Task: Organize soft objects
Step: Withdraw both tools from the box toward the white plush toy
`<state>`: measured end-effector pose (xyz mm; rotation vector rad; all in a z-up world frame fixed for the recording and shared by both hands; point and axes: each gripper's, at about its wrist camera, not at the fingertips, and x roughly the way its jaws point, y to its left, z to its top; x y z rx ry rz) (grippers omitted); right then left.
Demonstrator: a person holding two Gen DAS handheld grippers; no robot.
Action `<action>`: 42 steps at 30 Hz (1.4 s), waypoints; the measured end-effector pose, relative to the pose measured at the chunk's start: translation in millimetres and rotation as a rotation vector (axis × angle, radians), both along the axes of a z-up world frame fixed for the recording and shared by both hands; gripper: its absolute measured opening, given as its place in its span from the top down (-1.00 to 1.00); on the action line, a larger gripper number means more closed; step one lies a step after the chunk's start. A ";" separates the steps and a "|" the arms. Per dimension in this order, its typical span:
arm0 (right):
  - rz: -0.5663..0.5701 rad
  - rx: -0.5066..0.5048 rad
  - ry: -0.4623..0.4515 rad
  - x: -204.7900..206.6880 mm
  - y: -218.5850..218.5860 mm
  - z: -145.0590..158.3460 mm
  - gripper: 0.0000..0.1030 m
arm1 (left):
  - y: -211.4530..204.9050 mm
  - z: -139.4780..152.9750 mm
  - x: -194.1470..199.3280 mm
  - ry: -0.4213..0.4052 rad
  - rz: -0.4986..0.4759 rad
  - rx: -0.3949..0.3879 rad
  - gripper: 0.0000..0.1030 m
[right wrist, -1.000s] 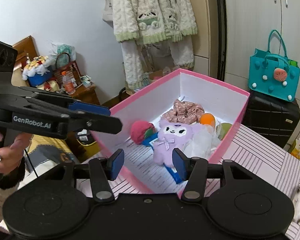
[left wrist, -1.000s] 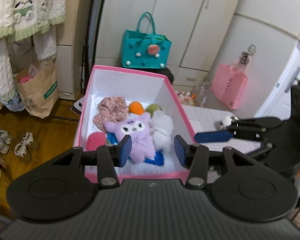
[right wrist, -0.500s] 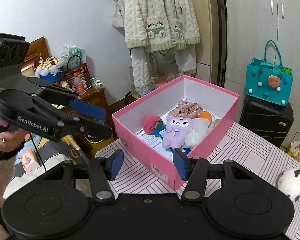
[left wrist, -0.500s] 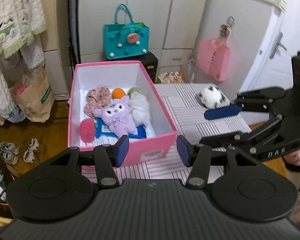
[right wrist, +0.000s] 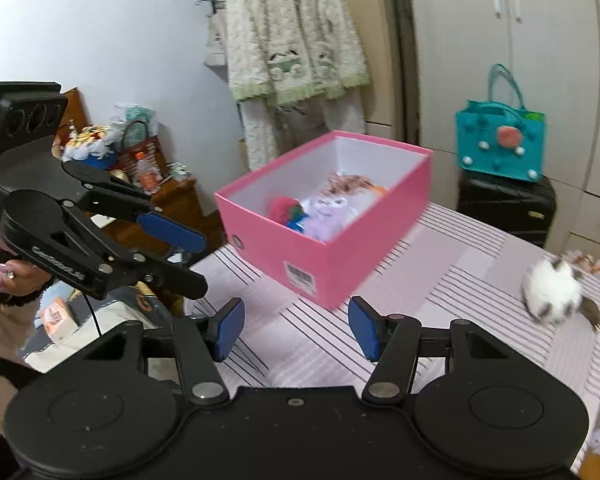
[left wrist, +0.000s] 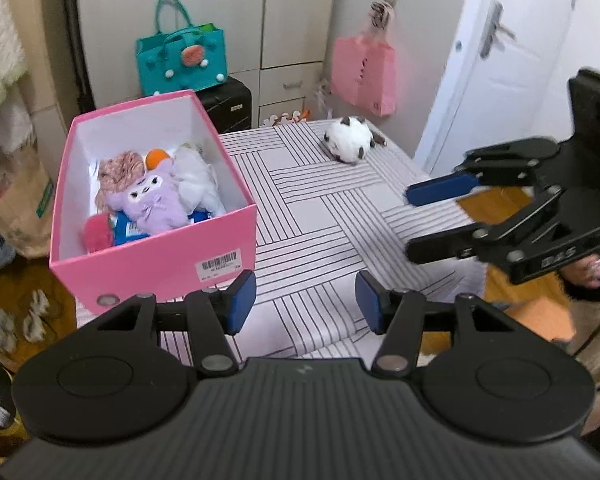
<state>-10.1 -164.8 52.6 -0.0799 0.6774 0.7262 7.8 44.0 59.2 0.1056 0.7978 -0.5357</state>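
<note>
Meanwhile, both grippers' fingers [left wrist: 242, 300] gape empty above the table [left wrist: 312, 216], pink box [left wrist: 160, 252] nearby.

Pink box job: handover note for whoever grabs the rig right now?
Left gripper: open, empty, above the near part of the striped table.
Right gripper: open, empty, also over the table's near part.
Pink box: on the table's left side, lid off. Inside are a purple plush, a white plush, a pink knit piece, a red fuzzy toy and an orange ball.
Done: those soft items are in the box.
Left: the white and brown plush lies alone at the table's far side, outside the box. It probably goes in next.
</note>
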 end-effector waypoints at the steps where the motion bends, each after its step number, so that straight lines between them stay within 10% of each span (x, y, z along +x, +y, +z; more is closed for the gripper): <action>1: -0.018 -0.001 -0.002 -3.0 -3.8 -1.6 -0.22 | -5.5 -3.0 0.9 -0.013 -0.007 0.021 -0.13; 14: -0.127 0.008 -0.066 -23.8 -53.8 -35.9 -0.33 | -63.8 -54.9 32.2 0.120 -0.105 0.052 -0.14; 42: -0.350 -0.112 -0.111 48.3 -122.5 -100.4 -0.70 | -124.8 -79.1 124.0 -0.035 -0.154 -0.245 -0.76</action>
